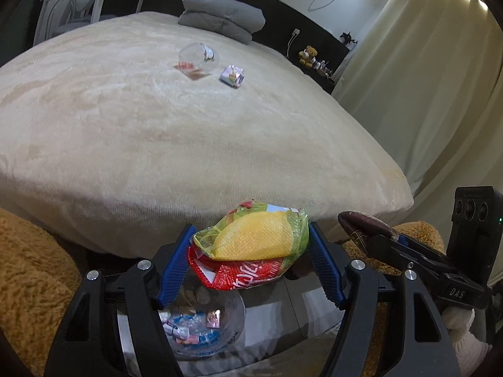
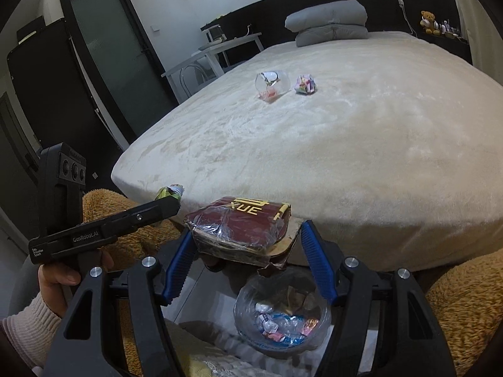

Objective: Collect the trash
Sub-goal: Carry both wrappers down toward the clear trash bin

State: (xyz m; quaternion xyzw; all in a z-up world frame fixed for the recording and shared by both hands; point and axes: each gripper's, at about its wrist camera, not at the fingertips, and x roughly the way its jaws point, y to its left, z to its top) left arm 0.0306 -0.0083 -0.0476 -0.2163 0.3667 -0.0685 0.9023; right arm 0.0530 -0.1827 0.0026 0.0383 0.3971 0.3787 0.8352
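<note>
Your bin bag (image 1: 204, 330) is partly hidden behind the left gripper's (image 1: 251, 257) fingers, its contents too small to name. The far shelf trinkets (image 2: 446, 28) are too tiny to tell.

Both wrist cameras sit side by side at the foot of the bed (image 1: 157, 110), tilted down along their fingers, sharing the pillows (image 2: 330, 22), bed litter and the close trash bin (image 2: 279, 317) below.
</note>
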